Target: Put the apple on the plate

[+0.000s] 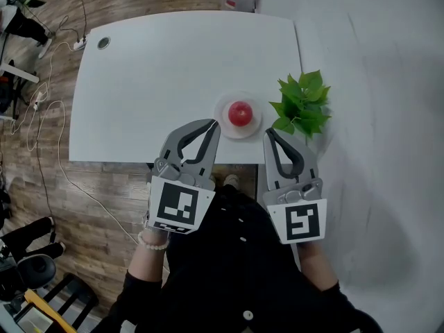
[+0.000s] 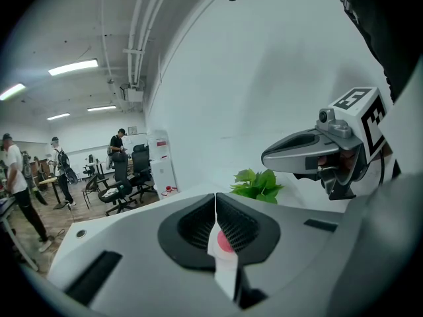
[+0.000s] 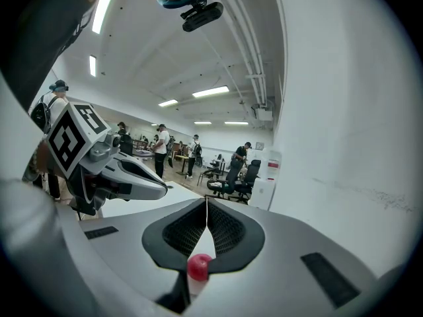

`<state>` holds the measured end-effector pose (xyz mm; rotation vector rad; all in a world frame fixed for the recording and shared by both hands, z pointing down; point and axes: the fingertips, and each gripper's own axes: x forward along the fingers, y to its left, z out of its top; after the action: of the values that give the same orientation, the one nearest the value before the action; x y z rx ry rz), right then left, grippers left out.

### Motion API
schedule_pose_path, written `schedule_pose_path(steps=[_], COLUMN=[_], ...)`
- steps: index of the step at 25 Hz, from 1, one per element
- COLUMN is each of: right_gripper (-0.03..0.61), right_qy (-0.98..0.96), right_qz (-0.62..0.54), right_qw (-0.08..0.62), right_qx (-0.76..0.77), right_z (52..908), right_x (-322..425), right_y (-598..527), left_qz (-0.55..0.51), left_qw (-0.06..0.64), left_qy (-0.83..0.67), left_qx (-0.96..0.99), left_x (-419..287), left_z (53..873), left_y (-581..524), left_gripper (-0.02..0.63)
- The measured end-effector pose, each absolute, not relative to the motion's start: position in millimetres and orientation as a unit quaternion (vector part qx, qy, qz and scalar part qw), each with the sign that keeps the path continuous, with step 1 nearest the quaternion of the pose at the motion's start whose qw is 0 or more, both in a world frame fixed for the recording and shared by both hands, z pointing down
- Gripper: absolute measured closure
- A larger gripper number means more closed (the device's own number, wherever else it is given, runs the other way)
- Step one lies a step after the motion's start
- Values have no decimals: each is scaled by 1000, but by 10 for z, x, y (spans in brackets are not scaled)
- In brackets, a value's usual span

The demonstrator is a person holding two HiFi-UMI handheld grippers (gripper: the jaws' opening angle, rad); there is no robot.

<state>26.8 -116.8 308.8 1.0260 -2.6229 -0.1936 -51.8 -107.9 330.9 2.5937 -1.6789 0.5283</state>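
A red apple (image 1: 240,113) sits on a small white plate (image 1: 252,130) near the front edge of the white table (image 1: 152,82). My left gripper (image 1: 214,123) is shut and empty, its tip just left of the plate. To the plate's right, my right gripper (image 1: 268,133) is also shut and holds nothing. In the left gripper view the jaws (image 2: 215,195) meet at the tip and the apple (image 2: 224,242) shows through the gap below them. In the right gripper view the shut jaws (image 3: 206,201) frame the apple (image 3: 198,267) low down.
A green leafy plant (image 1: 302,103) stands at the table's right edge, close to the plate and against the white wall. A cable grommet (image 1: 103,43) is at the far left corner. Cables (image 1: 41,116) run over the wooden floor at left. Office chairs (image 2: 122,187) and people stand far behind.
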Motion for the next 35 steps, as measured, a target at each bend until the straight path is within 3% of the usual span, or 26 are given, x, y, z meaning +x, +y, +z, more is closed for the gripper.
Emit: schedule_pose_path(steps=[9, 13, 35], right_gripper=[537, 537, 535], right_qy=[-917, -916, -915], right_qz=[-71, -75, -75], right_qw=[163, 166, 169], right_qx=[357, 357, 358], right_z=[3085, 3091, 3091], right_x=[262, 268, 284], right_y=[-1154, -1148, -1075], left_qz=[158, 166, 168], left_qw=[40, 10, 5], left_qy=[-551, -532, -525], left_qx=[819, 830, 835], left_x=[-526, -488, -469], left_z=[3314, 3331, 3347], left_y=[-1054, -1060, -1016], left_gripper=[595, 594, 594])
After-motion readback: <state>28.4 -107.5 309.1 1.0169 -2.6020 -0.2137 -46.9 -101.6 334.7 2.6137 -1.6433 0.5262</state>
